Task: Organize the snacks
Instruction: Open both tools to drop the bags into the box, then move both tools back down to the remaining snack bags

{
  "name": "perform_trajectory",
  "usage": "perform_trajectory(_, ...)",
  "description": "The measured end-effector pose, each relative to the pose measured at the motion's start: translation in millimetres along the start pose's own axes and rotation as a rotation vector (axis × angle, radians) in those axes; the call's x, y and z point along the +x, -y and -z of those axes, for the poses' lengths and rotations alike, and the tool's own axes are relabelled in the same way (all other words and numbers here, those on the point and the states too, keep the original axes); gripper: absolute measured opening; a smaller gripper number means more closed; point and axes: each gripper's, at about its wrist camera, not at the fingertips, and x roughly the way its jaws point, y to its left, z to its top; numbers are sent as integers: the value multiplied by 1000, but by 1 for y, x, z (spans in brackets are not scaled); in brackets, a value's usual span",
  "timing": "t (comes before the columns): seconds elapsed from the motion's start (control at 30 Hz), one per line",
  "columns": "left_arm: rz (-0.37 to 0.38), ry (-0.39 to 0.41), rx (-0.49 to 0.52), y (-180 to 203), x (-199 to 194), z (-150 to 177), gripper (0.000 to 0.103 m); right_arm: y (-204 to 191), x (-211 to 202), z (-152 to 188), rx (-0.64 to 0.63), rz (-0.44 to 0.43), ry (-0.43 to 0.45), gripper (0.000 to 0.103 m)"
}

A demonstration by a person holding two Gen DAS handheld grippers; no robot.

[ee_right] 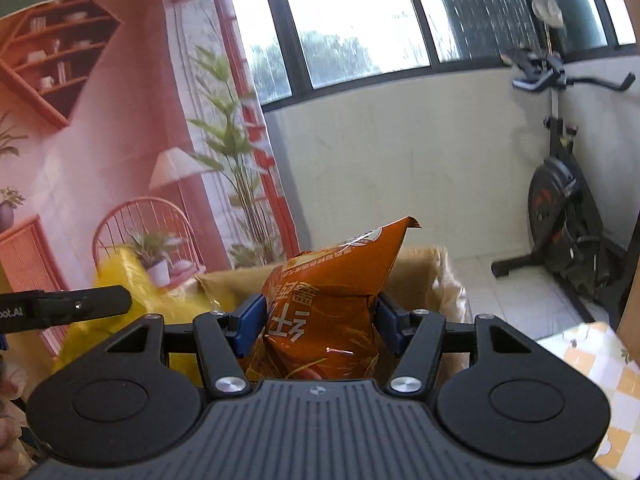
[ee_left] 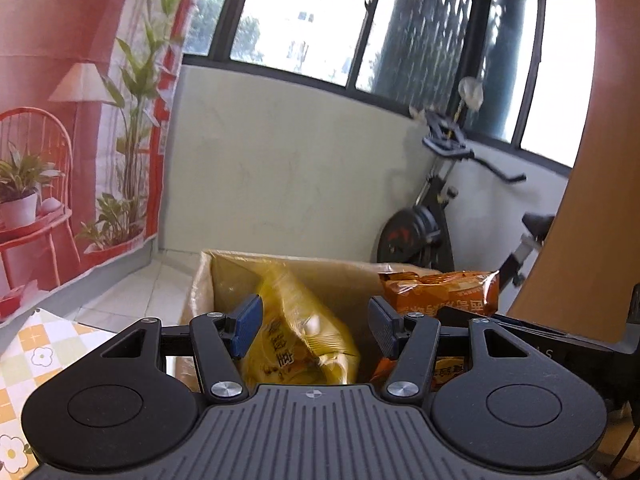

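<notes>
A brown cardboard box (ee_left: 224,276) stands ahead of both grippers. A yellow snack bag (ee_left: 304,332) lies tilted inside it, between and just beyond the fingers of my left gripper (ee_left: 316,326), which is open and not touching it. My right gripper (ee_right: 318,326) is shut on an orange snack bag (ee_right: 332,300) and holds it upright over the box (ee_right: 424,276). The orange bag also shows in the left wrist view (ee_left: 444,290), and the yellow bag in the right wrist view (ee_right: 120,292).
A checked tablecloth with flowers (ee_left: 36,352) covers the table under the box. An exercise bike (ee_right: 568,200) stands on the tiled floor at the right. A printed red backdrop (ee_left: 60,120) hangs at the left. A wooden panel (ee_left: 580,220) is at the far right.
</notes>
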Motion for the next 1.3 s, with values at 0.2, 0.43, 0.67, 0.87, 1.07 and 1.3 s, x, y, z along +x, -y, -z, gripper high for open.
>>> perform_trajectory(0.2, -43, -32, 7, 1, 2, -2, 72, 4, 8, 6, 7, 23, -74, 67)
perform_trajectory(0.43, -73, -20, 35, 8, -26, -5, 75, 0, -22, 8, 9, 44, -54, 75)
perform_trajectory(0.67, -112, -10, 45, 12, -63, -1, 77, -8, -66, 15, 26, 21, -15, 75)
perform_trajectory(0.87, -137, -6, 44, 8, -92, 8, 81, -19, -98, 26, 14, 16, 11, 75)
perform_trajectory(1.07, -151, -38, 8, -21, -114, 29, 82, -27, -112, 48, 12, 18, -7, 75)
perform_trajectory(1.3, -144, -81, -65, -56, -124, 58, 87, -27, -116, 76, 21, 24, -52, 75)
